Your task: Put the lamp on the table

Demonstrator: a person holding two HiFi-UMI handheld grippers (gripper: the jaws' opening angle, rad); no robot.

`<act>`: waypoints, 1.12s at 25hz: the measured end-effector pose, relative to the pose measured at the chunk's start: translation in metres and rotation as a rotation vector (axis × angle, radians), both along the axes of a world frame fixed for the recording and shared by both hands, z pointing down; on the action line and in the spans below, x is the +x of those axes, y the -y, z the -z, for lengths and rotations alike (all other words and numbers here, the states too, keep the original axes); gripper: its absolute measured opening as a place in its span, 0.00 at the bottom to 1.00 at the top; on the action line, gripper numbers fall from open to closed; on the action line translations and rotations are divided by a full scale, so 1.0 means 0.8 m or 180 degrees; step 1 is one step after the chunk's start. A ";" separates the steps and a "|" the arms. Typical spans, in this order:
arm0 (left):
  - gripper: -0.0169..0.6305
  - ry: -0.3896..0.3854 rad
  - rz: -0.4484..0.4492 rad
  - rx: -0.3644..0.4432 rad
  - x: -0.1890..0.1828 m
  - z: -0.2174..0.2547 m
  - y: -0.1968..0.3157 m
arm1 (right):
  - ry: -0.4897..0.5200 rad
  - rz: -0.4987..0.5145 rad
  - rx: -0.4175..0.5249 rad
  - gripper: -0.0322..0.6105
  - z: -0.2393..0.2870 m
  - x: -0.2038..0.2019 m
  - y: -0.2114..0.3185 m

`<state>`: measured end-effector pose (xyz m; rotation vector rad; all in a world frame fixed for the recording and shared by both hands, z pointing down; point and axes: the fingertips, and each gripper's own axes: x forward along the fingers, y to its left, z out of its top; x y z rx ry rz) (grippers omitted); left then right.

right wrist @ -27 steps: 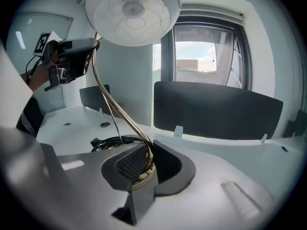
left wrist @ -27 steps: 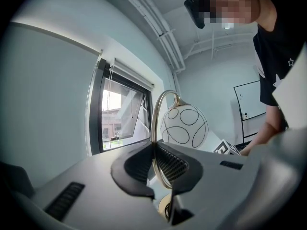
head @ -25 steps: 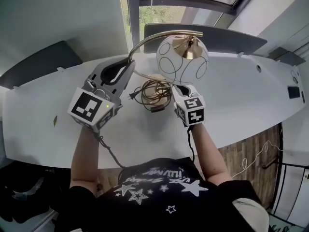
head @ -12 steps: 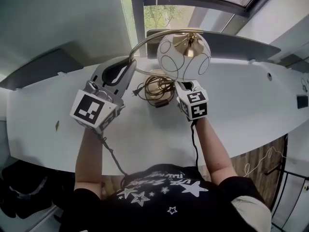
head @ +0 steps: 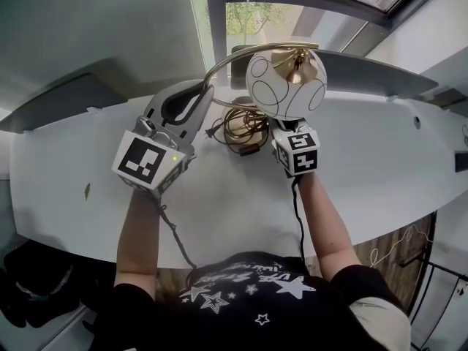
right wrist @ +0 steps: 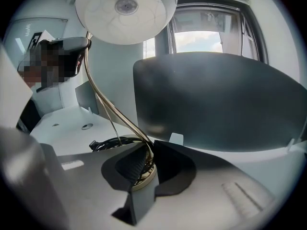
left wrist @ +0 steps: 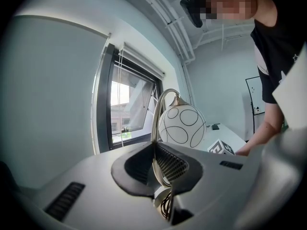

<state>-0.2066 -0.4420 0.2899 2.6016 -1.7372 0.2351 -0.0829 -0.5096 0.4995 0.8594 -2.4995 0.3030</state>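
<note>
Lamp, globe-shaded, held upright over white table; left gripper clamped on curved neck, right gripper nipped narrowly on base, touchdown unclear; placing step in hand, next likely level lowering, then release of both.

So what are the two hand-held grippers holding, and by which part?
Both hold the lamp: the left hand-held gripper pinches its curved brass stem, the right hand-held gripper pinches low down, where that stem meets the base.
</note>
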 end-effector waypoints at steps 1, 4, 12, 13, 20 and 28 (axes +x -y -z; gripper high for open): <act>0.08 0.0011 -0.0015 -0.0010 0.000 -0.003 0.001 | 0.0001 -0.0011 -0.0014 0.11 -0.003 -0.001 0.002; 0.08 0.0056 -0.0078 0.0010 0.003 -0.007 0.006 | -0.0005 -0.0042 -0.0054 0.11 -0.011 -0.003 0.006; 0.08 0.0055 -0.0150 0.0019 0.010 -0.015 0.011 | 0.0040 -0.0109 -0.0119 0.12 -0.027 -0.001 0.014; 0.08 0.0045 -0.0152 0.0017 0.010 -0.016 0.011 | 0.0047 -0.0111 -0.0123 0.12 -0.027 -0.002 0.014; 0.08 -0.0026 -0.0112 -0.0043 0.006 -0.019 0.015 | 0.0022 -0.0133 -0.0088 0.12 -0.028 0.002 0.012; 0.08 0.0027 0.0100 0.0121 0.003 -0.019 0.014 | 0.0183 -0.0293 -0.0191 0.13 -0.030 0.003 0.011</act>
